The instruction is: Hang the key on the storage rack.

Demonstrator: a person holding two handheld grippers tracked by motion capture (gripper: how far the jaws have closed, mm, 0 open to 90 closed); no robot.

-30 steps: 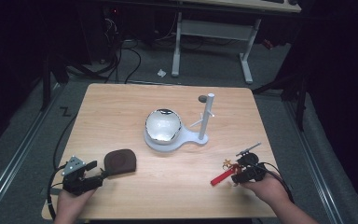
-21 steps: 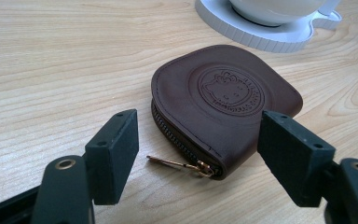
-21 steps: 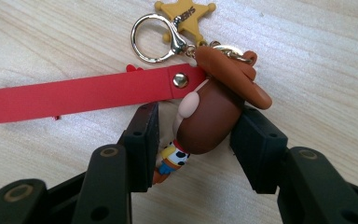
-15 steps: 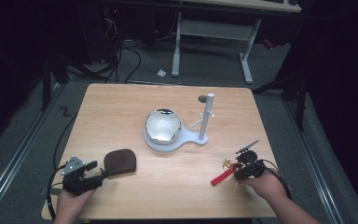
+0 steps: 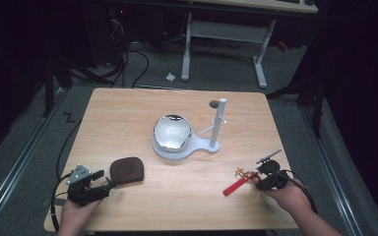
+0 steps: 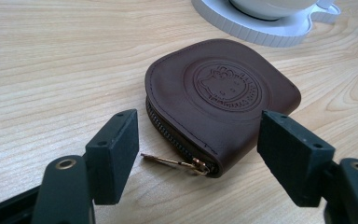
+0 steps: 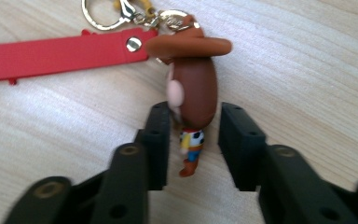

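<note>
Light wooden table point(image 5: 128, 123) is filling the near scene, dark floor lying beyond. Right gripper point(image 7: 193, 140) has just been closing, its jaws pinching the small cowboy figure keychain with red strap point(image 7: 191, 79) at the near right edge. Left gripper point(image 6: 198, 149) is sitting released, jaws straddling the zip corner of the brown round leather coin pouch point(image 6: 223, 93) without touching. Farther back, white stand with shiny bowl point(image 5: 173, 132) is standing mid-table

The stand point(image 5: 189, 147) sits at the table's point(image 5: 128, 113) centre — pouch point(image 5: 126, 170) near the front-left corner, keychain point(image 5: 239, 181) near the front-right corner — all well apart.
</note>
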